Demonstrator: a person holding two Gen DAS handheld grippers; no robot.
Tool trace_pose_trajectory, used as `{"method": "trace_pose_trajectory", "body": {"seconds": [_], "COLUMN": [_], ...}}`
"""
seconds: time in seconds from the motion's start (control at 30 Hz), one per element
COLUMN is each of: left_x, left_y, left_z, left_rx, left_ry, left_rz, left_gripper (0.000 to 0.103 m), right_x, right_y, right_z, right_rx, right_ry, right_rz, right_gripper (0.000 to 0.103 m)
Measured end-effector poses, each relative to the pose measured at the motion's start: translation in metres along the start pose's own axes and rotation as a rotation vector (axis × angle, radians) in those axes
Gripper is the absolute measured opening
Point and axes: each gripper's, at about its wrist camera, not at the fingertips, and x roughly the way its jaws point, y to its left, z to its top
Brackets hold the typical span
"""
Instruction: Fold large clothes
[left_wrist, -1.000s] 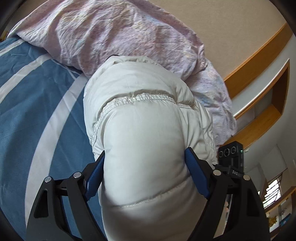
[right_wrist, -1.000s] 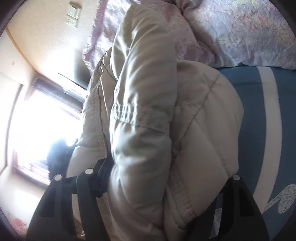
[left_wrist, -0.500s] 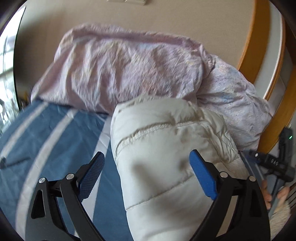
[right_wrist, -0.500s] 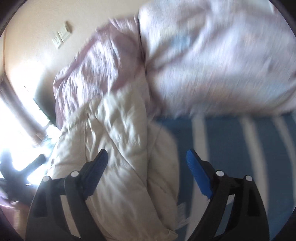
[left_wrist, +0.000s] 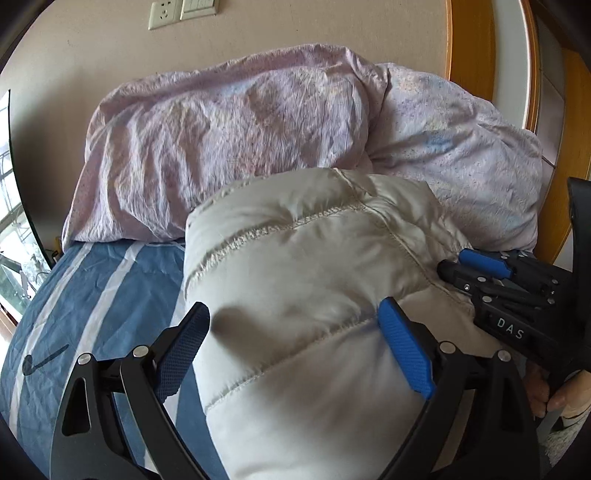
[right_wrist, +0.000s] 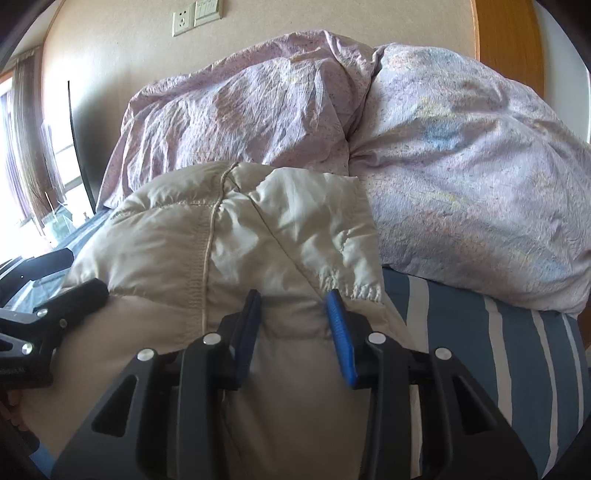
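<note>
The folded white jacket (left_wrist: 310, 295) lies in a puffy bundle on the bed (left_wrist: 92, 295), its far end against the pink duvet (left_wrist: 221, 140) by the wall. The left gripper (left_wrist: 291, 339) straddles its near end with jaws wide, pads clear of the fabric. The right gripper (right_wrist: 293, 332) is closing, a fold of jacket between its pads.

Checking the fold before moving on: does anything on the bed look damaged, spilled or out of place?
Nothing stands out. The jacket lies bundled on the striped sheet against the crumpled duvet. No tear or spill shows.
</note>
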Motion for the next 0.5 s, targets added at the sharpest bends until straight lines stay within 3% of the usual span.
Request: {"method": "trace_pose_trajectory", "body": {"seconds": [0.2,0.5], "left_x": [0.012,0.031], "left_y": [-0.009,-0.017], "left_z": [0.000,-0.008], "left_rx": [0.034,0.050], "left_ry": [0.028,0.043], "left_rz": [0.008,0.018], "left_gripper": [0.095,0.098], "right_x": [0.031,0.052], "right_y": [0.000,-0.012], "right_z": [-0.002,-0.011], "right_rx": [0.010,0.027], "right_ry": [0.063,0.097], "right_rz": [-0.033,0.004], "right_gripper": [0.037,0.038]}}
